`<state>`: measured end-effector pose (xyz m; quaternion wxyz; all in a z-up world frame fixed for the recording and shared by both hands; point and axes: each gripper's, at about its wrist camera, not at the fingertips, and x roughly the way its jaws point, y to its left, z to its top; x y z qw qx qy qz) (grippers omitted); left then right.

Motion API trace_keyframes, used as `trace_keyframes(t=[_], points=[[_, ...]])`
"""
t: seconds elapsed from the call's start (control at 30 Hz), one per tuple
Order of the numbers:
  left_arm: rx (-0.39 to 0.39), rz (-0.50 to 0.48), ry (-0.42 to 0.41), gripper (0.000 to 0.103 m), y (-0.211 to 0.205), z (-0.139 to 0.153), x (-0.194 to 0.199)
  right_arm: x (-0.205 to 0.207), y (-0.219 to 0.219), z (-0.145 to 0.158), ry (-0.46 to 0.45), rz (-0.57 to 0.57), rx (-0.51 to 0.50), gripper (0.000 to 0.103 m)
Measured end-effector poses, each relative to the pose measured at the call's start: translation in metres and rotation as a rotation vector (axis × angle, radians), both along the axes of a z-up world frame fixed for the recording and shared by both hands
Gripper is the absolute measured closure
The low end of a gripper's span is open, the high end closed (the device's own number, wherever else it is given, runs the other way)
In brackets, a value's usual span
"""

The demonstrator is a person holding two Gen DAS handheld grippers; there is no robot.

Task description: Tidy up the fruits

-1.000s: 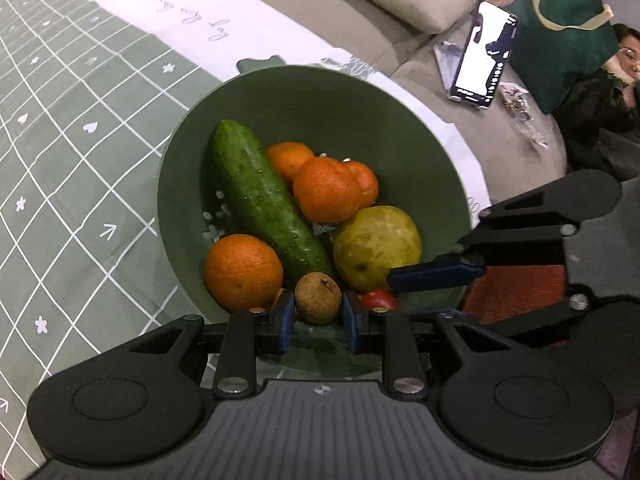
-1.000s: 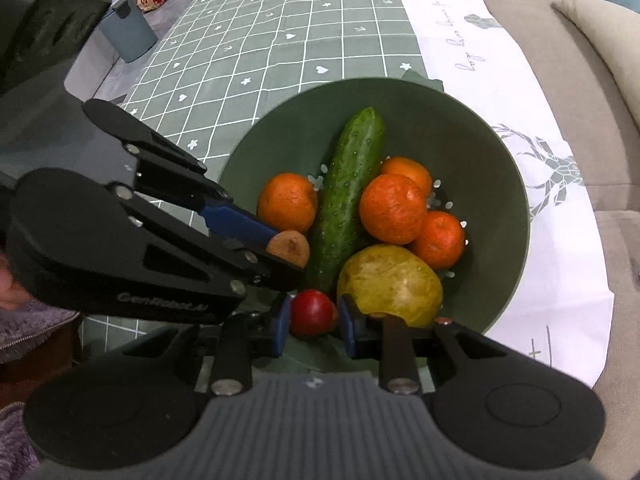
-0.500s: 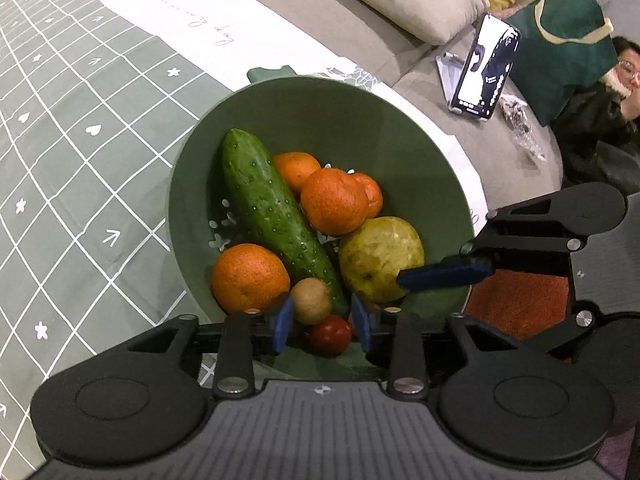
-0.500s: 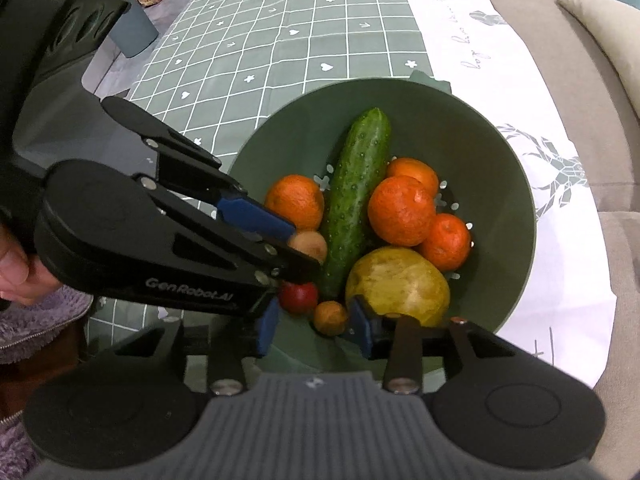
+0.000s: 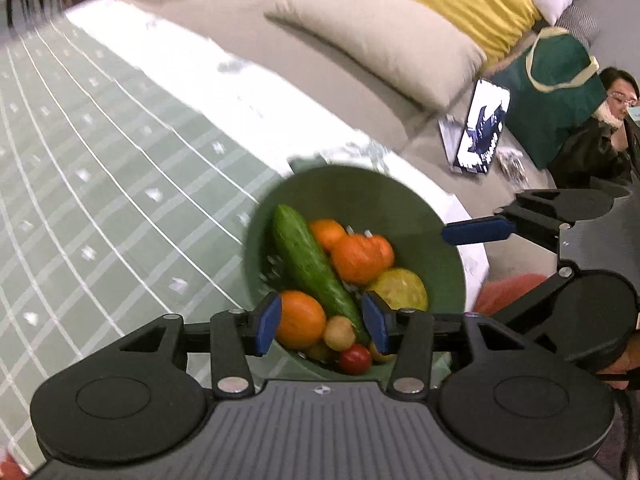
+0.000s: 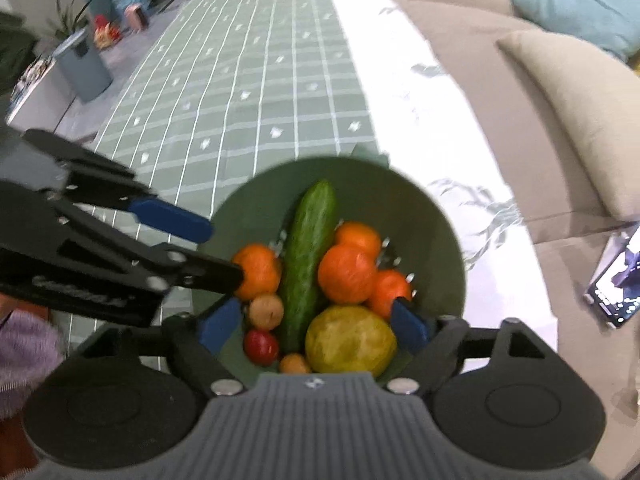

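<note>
Fruit: heaped in the green bowl (image 6: 436,216), just ahead of both tools' fingertips.
Cucumber (image 6: 308,256): lies lengthwise through the middle of the heap, running away from the right gripper (image 6: 314,324).
Oranges: one (image 6: 258,270) left of the cucumber as seen from the right gripper; three more on the other side, the biggest (image 6: 347,274) in front of the other two.
Yellow-green fruit (image 6: 350,346): nearest the right gripper, just inside its right-hand finger.
Small items: brown round fruit (image 6: 266,312), red tomato (image 6: 261,346) and a small brownish fruit (image 6: 294,364) sit at the near rim, between the right gripper's fingers in the picture.
Right gripper: fingers spread wide, holding nothing, above the bowl's near edge.
Left gripper (image 5: 322,322): fingers spread apart, empty; the orange (image 5: 300,320) and brown fruit (image 5: 339,333) show between them, the tomato (image 5: 354,359) just below.
Each tool in the other's view: the left one enters from the left of the right camera, one blue pad (image 6: 172,218) over the bowl's rim.
Bowl's support: green checked tablecloth (image 6: 240,100) with a white border.
Beyond: beige sofa with cushions (image 5: 380,44), a propped phone (image 5: 482,128), a green bag (image 5: 548,92).
Sharpness: both views are motion-blurred.
</note>
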<state>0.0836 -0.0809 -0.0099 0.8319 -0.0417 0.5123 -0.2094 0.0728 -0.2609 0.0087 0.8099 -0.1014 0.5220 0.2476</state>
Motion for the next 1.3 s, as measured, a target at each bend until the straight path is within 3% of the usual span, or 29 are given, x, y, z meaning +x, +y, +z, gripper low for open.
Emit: trace_keyframes(t=[0.2, 0.37, 0.6, 0.83, 1.3], points=[[0.045, 0.054, -0.181, 0.046, 0.015, 0.033, -0.024, -0.015, 0.002, 0.031, -0.120, -0.094, 0.041, 0.011], [0.107, 0.123, -0.350, 0.034, 0.025, 0.055, -0.052, -0.041, 0.003, 0.057, -0.219, -0.171, 0.091, 0.007], [0.199, 0.227, -0.452, 0.024, 0.038, 0.056, -0.086, -0.085, 0.019, 0.065, -0.343, -0.197, 0.084, 0.005], [0.272, 0.308, -0.437, 0.021, 0.046, 0.039, -0.108, -0.115, 0.037, 0.045, -0.372, -0.150, 0.008, 0.005], [0.306, 0.385, -0.234, 0.021, 0.063, -0.009, -0.111, -0.117, 0.059, 0.002, -0.330, -0.084, -0.027, 0.005]])
